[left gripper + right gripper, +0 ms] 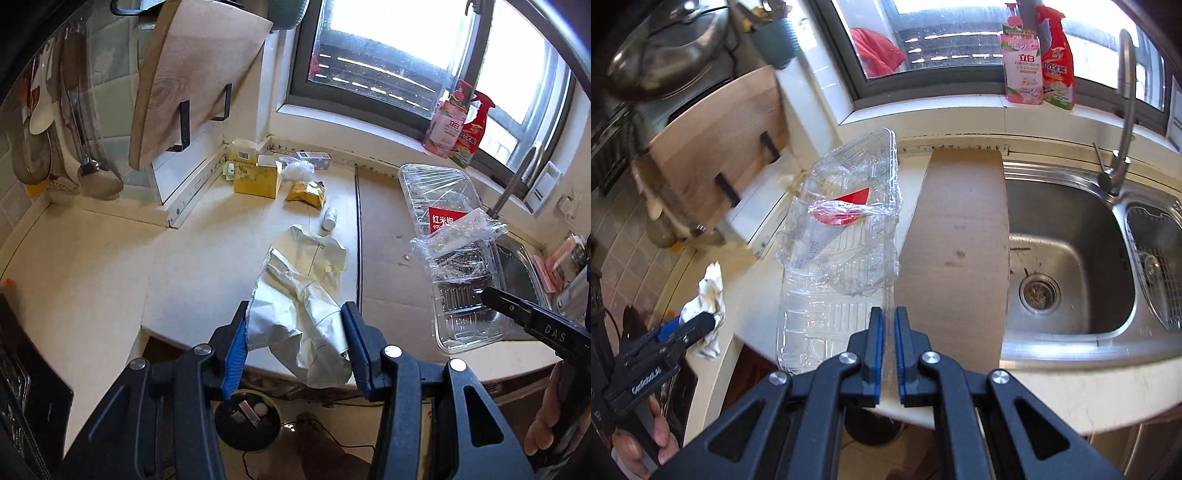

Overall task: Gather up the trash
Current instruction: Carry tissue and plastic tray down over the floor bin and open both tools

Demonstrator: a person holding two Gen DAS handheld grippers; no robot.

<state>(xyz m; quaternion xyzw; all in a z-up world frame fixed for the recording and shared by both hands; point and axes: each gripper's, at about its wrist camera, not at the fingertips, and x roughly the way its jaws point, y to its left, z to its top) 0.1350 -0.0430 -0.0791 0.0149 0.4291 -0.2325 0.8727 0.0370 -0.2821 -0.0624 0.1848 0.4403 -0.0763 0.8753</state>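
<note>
Kitchen trash pickup, two items held. Left tongs (295, 332) clamped on crumpled white paper bag (306, 295), lower centre of left wrist view; bag's long axis running from the pads up-frame, far end toward centre frame, near end drooping past surface (110, 258) edge. Same bag seen small at lower left of right wrist view (709, 306), pinched in the left tongs.

Right tongs (889, 350) nearly together, clamped on thin rim of clear plastic clamshell tray (842, 258), centre-left of right wrist view; long axis running from the pads up-frame, far end tilted slightly right toward window sill. Cling film (849, 212) and red label (849, 197) bunched across upper half. In left wrist view same tray (454, 258) at right, long axis up-down in frame, right tongs gripping lower right edge.

Still lying on surface, upper centre of left wrist view: yellow boxes (255, 177), yellow packet (306, 192), small white bottle (330, 218) on its side, crumpled clear plastic (299, 170). Steel sink (1071, 258) right of right wrist view.
</note>
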